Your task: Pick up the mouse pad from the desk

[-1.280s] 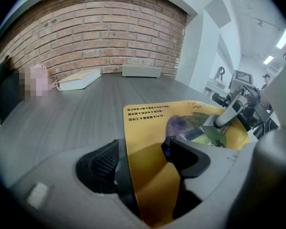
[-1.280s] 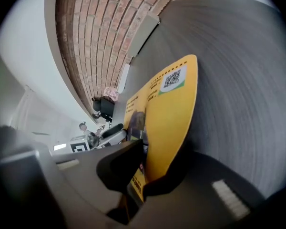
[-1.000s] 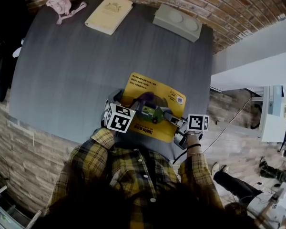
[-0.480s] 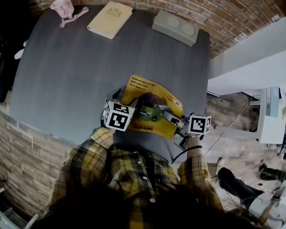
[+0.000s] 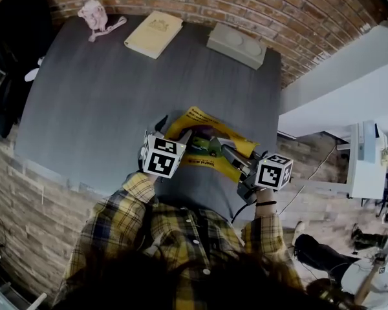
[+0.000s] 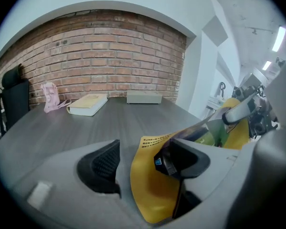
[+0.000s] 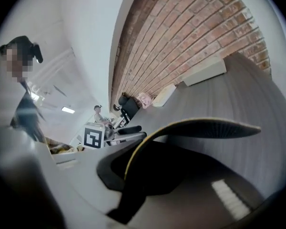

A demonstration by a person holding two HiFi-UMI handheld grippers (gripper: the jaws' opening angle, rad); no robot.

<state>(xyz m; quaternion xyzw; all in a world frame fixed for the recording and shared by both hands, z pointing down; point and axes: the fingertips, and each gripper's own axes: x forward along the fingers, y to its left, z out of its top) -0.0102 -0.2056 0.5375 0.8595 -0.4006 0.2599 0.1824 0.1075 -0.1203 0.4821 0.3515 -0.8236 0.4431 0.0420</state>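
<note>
At the 6 o'clock edge of the grey tabletop [image 5: 97, 108], just in front of the person in the plaid shirt [image 5: 181, 237], the yellow mouse pad [image 5: 204, 123] hangs between the two tools, bowed into an arch and clear of the surface rather than lying flat. The right tool [image 5: 231, 155] is clenched on the pad's edge at about 4 o'clock. In the right gripper view its jaws [image 7: 133, 168] are pinched together on the thin yellow-rimmed edge, and the pad [image 7: 205, 128] curves out from them with its dark ribbed underside showing above the tabletop. The left tool [image 5: 176, 136] sits at the pad's 8 o'clock side. In the left gripper view its jaws [image 6: 140, 159] stand apart with the pad [image 6: 152, 185] between them: the yellow sheet lies against the right-hand jaw, while a gap shows between it and the black ribbed pad of the left-hand jaw, so this tool is released, not gripping. At the tabletop's far edge by the brick wall [image 5: 310, 18] lie a cream book [image 5: 154, 33] at 12 o'clock, a flat grey case [image 5: 237, 44] at 1 o'clock and a small pink thing [image 5: 94, 13] with a cord at 11 o'clock, all well apart from the pad. A black chair [image 5: 13, 18] stands off the tabletop at 10 o'clock.
</note>
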